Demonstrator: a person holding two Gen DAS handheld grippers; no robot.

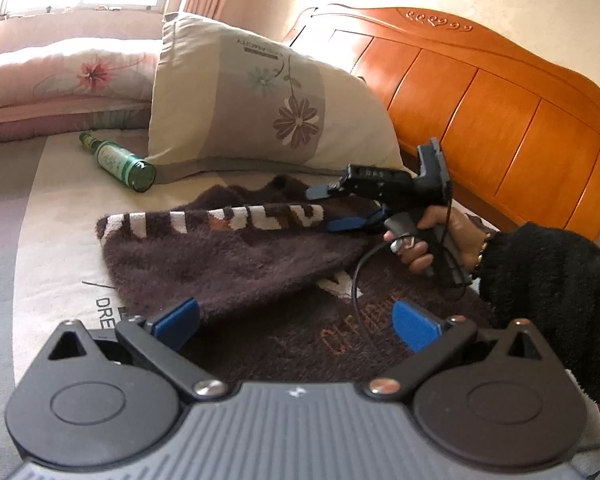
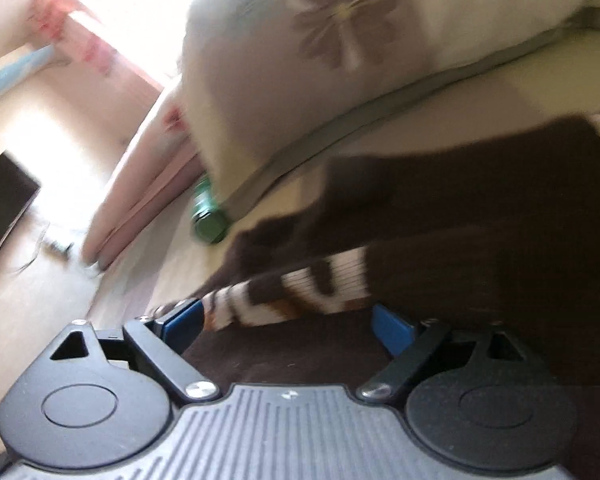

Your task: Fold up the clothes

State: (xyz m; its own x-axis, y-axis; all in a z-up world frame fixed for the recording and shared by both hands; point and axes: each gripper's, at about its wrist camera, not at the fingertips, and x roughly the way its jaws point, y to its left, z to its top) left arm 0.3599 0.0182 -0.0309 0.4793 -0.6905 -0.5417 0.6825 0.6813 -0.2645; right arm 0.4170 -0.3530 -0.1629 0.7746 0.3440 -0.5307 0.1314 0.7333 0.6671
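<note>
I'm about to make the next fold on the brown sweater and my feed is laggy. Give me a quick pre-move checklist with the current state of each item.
1. Left hand-held gripper open and free: ok, jaws wide apart over the brown sweater, holding nothing.
2. Right hand-held gripper open: ok, blue fingers spread around the striped band.
3. Right grip secured on fabric: not ok, not closed yet.
4. Green bottle clear of the sweater: ok, lying apart beside the pillow.
5. Cable clear of the fold: not ok, it loops over the sweater.
6. Sweater lying flat: cannot tell, right wrist view is blurred.
</note>
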